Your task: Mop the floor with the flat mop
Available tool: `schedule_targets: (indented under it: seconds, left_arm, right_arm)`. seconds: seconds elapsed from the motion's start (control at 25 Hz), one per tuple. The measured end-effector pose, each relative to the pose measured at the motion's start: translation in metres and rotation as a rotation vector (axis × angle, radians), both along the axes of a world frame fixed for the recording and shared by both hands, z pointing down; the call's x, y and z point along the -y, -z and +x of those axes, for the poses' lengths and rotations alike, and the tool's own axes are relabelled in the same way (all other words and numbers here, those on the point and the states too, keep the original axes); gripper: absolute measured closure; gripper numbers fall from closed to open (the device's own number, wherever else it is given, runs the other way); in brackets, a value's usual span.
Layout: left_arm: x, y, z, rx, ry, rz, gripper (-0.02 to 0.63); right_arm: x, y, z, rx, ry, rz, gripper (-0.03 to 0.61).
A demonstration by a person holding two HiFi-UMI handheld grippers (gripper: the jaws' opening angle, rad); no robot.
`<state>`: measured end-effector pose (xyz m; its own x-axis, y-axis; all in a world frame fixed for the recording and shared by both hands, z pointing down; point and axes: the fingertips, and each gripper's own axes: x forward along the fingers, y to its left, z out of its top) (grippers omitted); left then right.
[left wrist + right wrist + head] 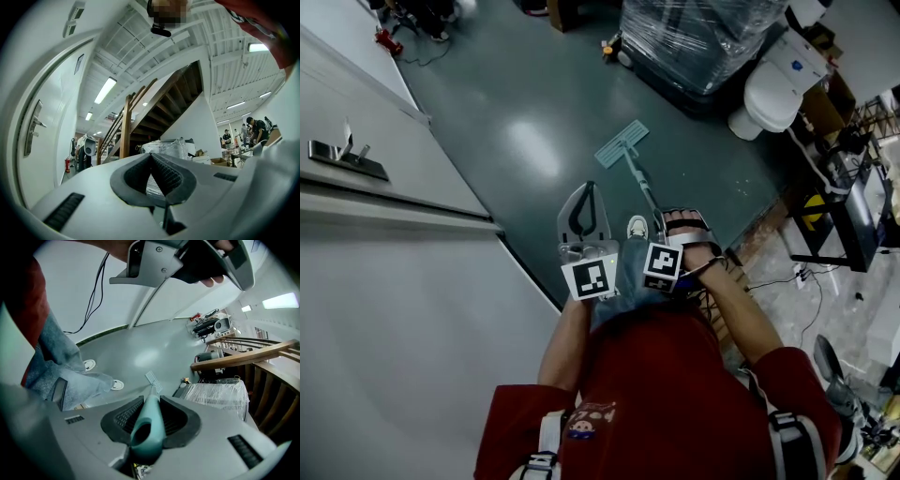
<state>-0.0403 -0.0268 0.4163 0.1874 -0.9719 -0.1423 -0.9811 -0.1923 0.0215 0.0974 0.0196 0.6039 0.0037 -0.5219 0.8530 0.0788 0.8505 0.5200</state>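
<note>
Teal is the colour of the flat mop (pixel 622 143). Its long handle (pixel 146 420) sits right between the two pads of the right gripper (pixel 152 401). The pads press on the handle from both sides and hold it tight. The open end of the handle points back at the camera. From the pads the handle runs forward and down to the floor (pixel 534 103). The mop head (pixel 153 379) lies flat on the dark green floor, out in front of the person's white shoes (pixel 117 385). It is well away from the gripper.

The left gripper (pixel 151 159) is held up beside the right one. Its two tips touch each other and nothing is between them. It does not touch the mop.

Past the mop head stands a big stack wrapped in clear plastic (pixel 703 37). What is inside the wrap cannot be made out. A white toilet (pixel 773 89) stands just beside the stack. In the left gripper view a brown cardboard box (pixel 218 161) sits farther back, and what is in it cannot be seen.
</note>
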Motion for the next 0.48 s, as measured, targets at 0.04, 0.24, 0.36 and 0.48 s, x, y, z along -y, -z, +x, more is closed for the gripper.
schedule_targets:
  seconds: [0.04, 0.24, 0.36, 0.48]
  left_arm:
    - [0.006, 0.000, 0.002, -0.001, 0.001, 0.000, 0.598]
    - [0.034, -0.004, 0.010, 0.001, 0.000, -0.013, 0.598]
    - [0.050, -0.008, 0.016, -0.004, 0.005, -0.022, 0.598]
    - [0.066, -0.013, 0.021, -0.002, 0.007, -0.030, 0.598]
  right_arm:
    - [0.006, 0.001, 0.001, 0.007, -0.002, 0.002, 0.462]
    - [0.036, -0.004, 0.001, 0.059, -0.002, 0.025, 0.462]
    - [0.056, -0.006, 0.004, 0.090, -0.010, 0.028, 0.462]
    - [0.077, -0.016, 0.016, 0.050, 0.007, 0.039, 0.462]
